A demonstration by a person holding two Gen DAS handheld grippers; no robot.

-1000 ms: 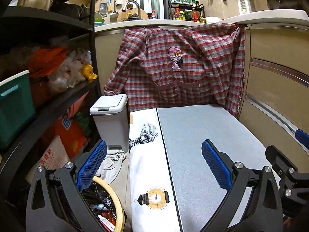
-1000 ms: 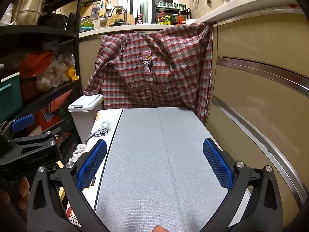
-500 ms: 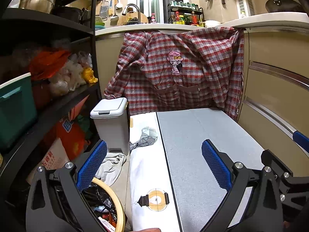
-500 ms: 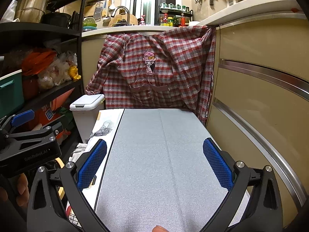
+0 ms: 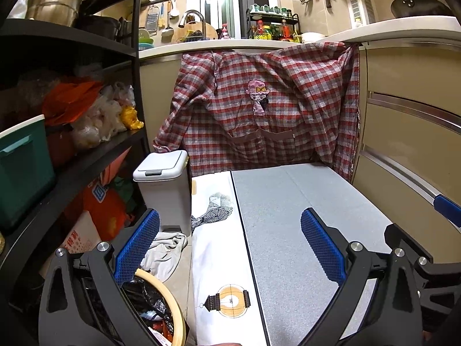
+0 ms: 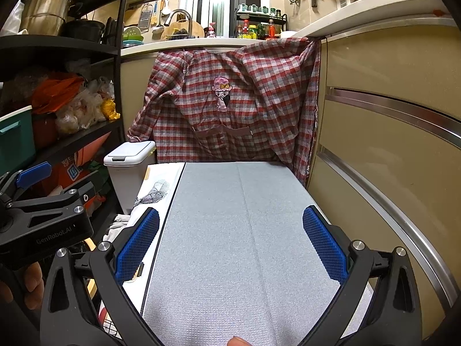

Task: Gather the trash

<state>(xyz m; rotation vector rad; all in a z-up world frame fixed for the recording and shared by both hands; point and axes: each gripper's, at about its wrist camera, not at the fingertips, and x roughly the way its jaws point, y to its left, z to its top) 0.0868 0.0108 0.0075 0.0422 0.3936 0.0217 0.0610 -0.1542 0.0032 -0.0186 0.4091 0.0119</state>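
Left claw (image 5: 229, 248): blue pads spread wide, gripping nothing, hovering lower centre over grey textured desk (image 5: 288, 201). Right claw (image 6: 230, 245): likewise spread, empty. Change since a second ago: views drifting slightly back, nothing picked up. Round cream-rimmed bin with black liner (image 5: 161, 311), lower left, holding trash. White lidded plastic bin (image 5: 160, 184) standing shut, mid-left. Judgement: desk showing no loose trash; collection appearing finished or pausing.
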